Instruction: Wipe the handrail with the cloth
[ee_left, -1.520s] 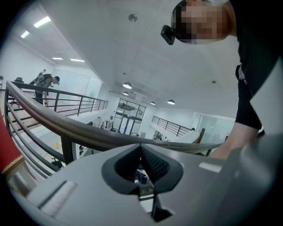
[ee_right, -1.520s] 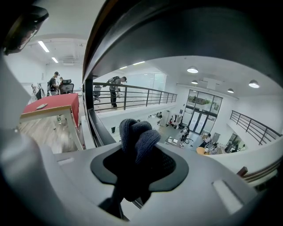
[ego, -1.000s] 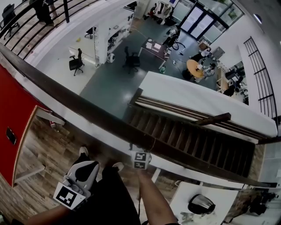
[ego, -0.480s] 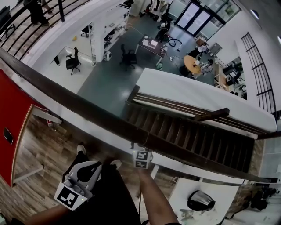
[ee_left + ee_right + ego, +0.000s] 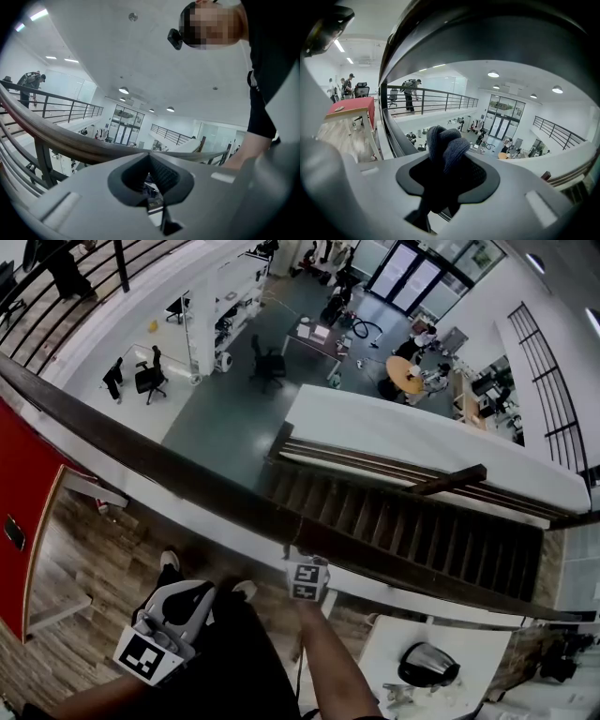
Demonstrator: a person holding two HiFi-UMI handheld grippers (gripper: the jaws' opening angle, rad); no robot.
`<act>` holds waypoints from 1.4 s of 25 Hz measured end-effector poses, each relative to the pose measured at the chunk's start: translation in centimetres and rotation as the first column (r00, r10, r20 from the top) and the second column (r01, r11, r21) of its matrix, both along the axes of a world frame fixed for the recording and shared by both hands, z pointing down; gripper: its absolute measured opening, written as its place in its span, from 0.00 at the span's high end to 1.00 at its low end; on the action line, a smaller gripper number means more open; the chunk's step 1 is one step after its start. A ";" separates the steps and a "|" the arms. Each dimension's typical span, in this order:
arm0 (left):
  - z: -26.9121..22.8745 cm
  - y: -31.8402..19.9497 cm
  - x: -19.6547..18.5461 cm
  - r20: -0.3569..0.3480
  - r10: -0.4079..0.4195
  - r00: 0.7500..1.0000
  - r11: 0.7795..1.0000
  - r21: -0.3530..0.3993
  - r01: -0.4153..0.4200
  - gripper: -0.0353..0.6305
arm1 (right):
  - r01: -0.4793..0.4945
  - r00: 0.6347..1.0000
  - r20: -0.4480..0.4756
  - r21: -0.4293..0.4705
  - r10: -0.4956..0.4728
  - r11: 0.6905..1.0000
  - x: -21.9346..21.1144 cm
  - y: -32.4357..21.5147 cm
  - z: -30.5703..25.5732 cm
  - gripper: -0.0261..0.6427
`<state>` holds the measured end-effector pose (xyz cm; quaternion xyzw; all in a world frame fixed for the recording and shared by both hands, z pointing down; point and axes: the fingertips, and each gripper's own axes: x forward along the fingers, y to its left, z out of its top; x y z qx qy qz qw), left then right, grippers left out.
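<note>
The dark wooden handrail (image 5: 169,465) crosses the head view from upper left to lower right. My right gripper (image 5: 302,563) is just below it near the middle, its marker cube facing me. It is shut on a dark blue-grey cloth (image 5: 443,143) that bulges out between the jaws. In the right gripper view the handrail (image 5: 497,33) arches close overhead; I cannot tell whether the cloth touches it. My left gripper (image 5: 192,594) hangs low at the left, beside the person's black-clad leg, well short of the rail. Its jaws (image 5: 150,164) are shut with nothing in them, the handrail (image 5: 70,140) beyond.
Beyond the rail is a drop to a lower floor with desks, office chairs and a staircase (image 5: 403,521). A red panel (image 5: 19,493) stands at the left. A white table (image 5: 469,652) with a dark kettle-like object (image 5: 427,667) is at the lower right. People stand at a far railing (image 5: 410,93).
The head view has drifted slightly, so the lower floor sits a little further up and left. Both grippers keep almost the same places and states.
</note>
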<state>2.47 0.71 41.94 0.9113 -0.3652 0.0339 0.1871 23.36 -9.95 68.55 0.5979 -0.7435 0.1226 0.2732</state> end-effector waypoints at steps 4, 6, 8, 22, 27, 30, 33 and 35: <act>0.1 0.0 0.1 0.003 0.008 1.000 1.000 0.000 -0.008 0.95 | -0.009 1.000 -0.001 -0.001 0.009 1.000 0.6 0.4 0.0 0.76; 0.0 0.0 0.2 -0.001 0.008 1.000 1.000 -0.002 -0.008 0.95 | -0.014 1.000 0.001 -0.004 0.014 1.000 1.0 0.6 0.0 0.76; -0.1 0.0 0.3 -0.007 0.011 1.000 1.000 -0.005 -0.011 0.95 | -0.018 1.000 0.016 -0.012 0.018 1.000 1.2 0.6 -0.1 0.76; -0.3 -0.5 -2.3 -0.028 -0.074 0.997 0.997 -0.038 0.073 0.95 | 0.187 0.981 0.042 0.078 -0.191 0.979 -7.9 1.4 -3.7 0.76; -0.1 -1.4 -6.7 -0.034 -0.199 0.979 0.978 -0.061 0.197 0.95 | 0.241 0.962 0.113 0.077 -0.249 0.967 -15.1 0.0 -4.2 0.76; 0.1 -1.6 -8.6 -0.040 -0.229 0.972 0.972 -0.063 0.227 0.95 | 0.280 0.946 0.149 0.068 -0.288 0.957 -19.4 -0.8 -3.8 0.76; 0.0 -2.3 -10.8 -0.034 -0.246 0.969 0.968 -0.053 0.244 0.95 | 0.351 0.918 0.178 0.054 -0.355 0.935 -24.2 -1.0 -2.8 0.76; 0.1 -2.8 -12.4 -0.024 -0.254 0.967 0.966 -0.045 0.253 0.95 | 0.388 0.901 0.192 0.039 -0.388 0.921 -27.1 -1.3 -1.9 0.76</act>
